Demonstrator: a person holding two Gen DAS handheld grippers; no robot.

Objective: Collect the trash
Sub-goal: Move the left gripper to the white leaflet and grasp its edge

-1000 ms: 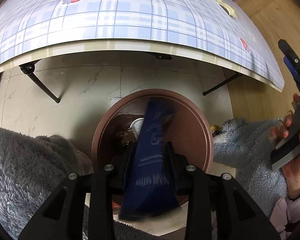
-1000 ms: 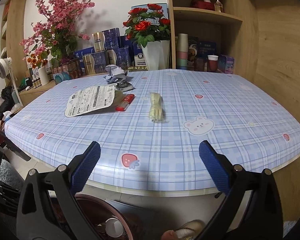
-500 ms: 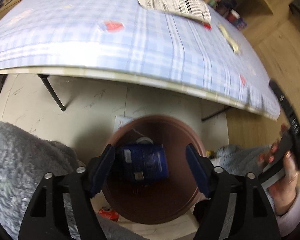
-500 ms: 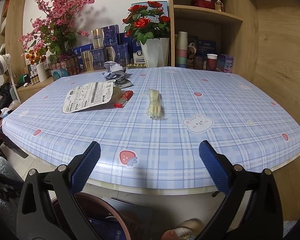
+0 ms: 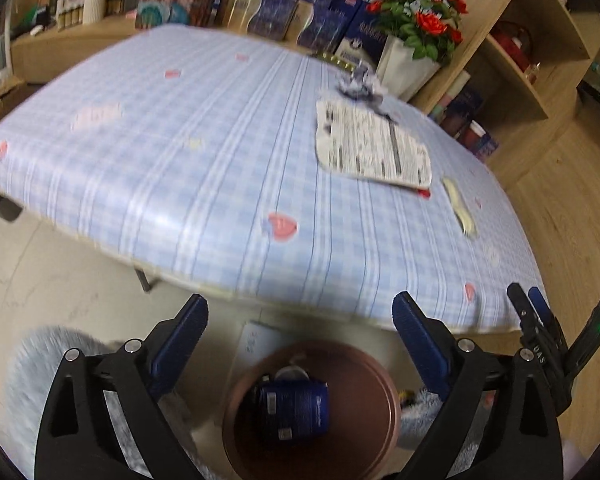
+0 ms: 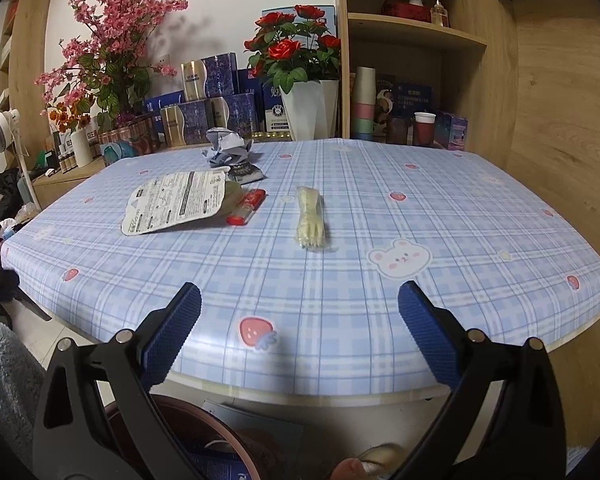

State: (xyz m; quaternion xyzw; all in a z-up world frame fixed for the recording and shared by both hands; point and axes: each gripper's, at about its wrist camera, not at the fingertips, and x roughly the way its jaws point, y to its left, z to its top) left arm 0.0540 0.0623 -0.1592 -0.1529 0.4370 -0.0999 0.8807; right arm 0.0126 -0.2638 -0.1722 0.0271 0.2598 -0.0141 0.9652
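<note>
A brown round bin (image 5: 370, 372) stands on the floor under the table's near edge, with a dark blue box (image 5: 294, 406) lying inside. My left gripper (image 5: 300, 312) hovers above the bin, its jaws opening wide with nothing between them. My right gripper (image 6: 300, 308) stands open and empty at the table's front edge; it also shows in the left wrist view (image 5: 534, 312). On the plaid tablecloth (image 6: 340, 280) lie a printed white package (image 6: 176, 202), a red lighter (image 6: 246, 207), a pale yellow glove (image 6: 310, 218), a dark wrapper (image 6: 246, 172) and crumpled paper (image 6: 224, 146).
Flower vases (image 6: 304, 108), blue boxes and cups stand behind the table by a wooden shelf (image 6: 412, 36). A fluffy grey sleeve (image 5: 52, 360) lies at lower left. A white sheet (image 5: 256, 338) rests on the floor beside the bin.
My left gripper let go of the dark blue box, which dropped into the bin. That gripper opened wide, rose and tilted up toward the table. The right gripper stayed put.
</note>
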